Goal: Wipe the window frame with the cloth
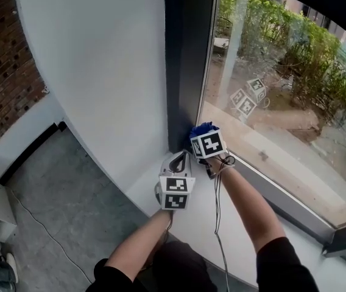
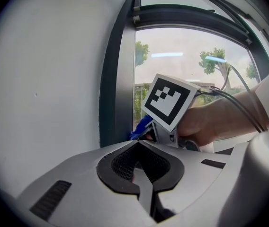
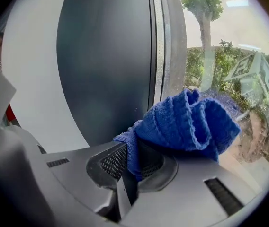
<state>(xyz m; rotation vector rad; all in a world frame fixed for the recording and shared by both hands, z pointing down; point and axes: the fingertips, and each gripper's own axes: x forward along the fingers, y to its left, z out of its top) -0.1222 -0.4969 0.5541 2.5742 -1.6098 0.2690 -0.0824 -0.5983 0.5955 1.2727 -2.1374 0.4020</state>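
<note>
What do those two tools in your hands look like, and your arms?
Both the left gripper and right gripper have smooth silver-grey shells, with jaws lined in black mesh. Each carries a white cube printed with black square markers. A thin black cable trails from the right one. The sleeves are black and short.

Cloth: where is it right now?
The blue cloth is clamped in the right gripper, bunched at the foot of the dark upright window frame, beside the glass, mid head view.

Looped blue terry cloth (image 3: 186, 122) — smooth, matt dark metal window frame (image 3: 106, 56)
</note>
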